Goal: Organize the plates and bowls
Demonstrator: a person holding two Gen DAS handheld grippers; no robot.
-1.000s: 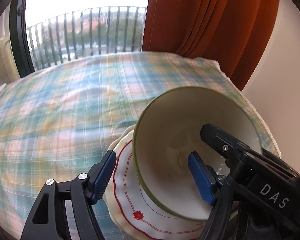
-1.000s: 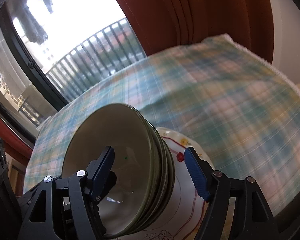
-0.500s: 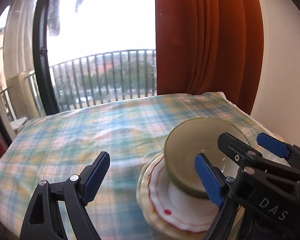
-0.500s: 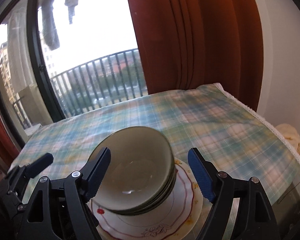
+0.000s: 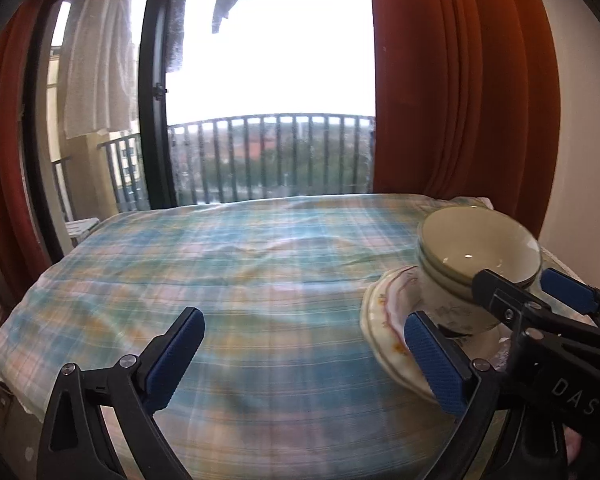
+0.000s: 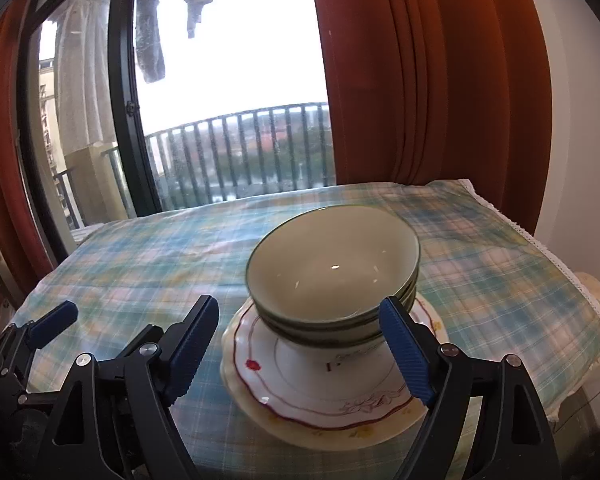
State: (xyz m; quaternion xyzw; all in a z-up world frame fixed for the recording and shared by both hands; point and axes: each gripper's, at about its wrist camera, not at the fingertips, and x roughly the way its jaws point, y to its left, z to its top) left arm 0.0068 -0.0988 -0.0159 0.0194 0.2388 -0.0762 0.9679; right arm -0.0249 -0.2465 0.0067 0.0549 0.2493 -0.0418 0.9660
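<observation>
**Stack built, both grippers letting go**

The sorting is looking close to finished. The bowls (image 6: 332,280) are sitting nested, one inside another, rims up and level, on top of the plates (image 6: 300,396), which are themselves lying stacked on the cloth (image 6: 140,264) toward its near right part. How many bowls there are is hard to count; at least three green rims are showing. Two plates seem to be lying there: a red-lined one on a cream one with yellow flowers at its edge. The top bowl is holding nothing, only a glint of light.

The left gripper (image 5: 304,360) is sitting off to the left of the stack, its jaws opening and already standing wide, with only bare cloth between them. Its right pad is lying across the plate rim in the left wrist view, though whether it is touching is not clear. The right gripper (image 6: 300,348) is facing the stack head on, its jaws also opening; the bowls and plates are showing in the gap, but the pads are pressing on nothing.

So the step in hand seems to be the release after the last placing. The next move is likely calling for a clean retreat of both hands, keeping the pads clear of the plate rim so the pile is not nudged. No other dishes are showing on the cloth.
</observation>
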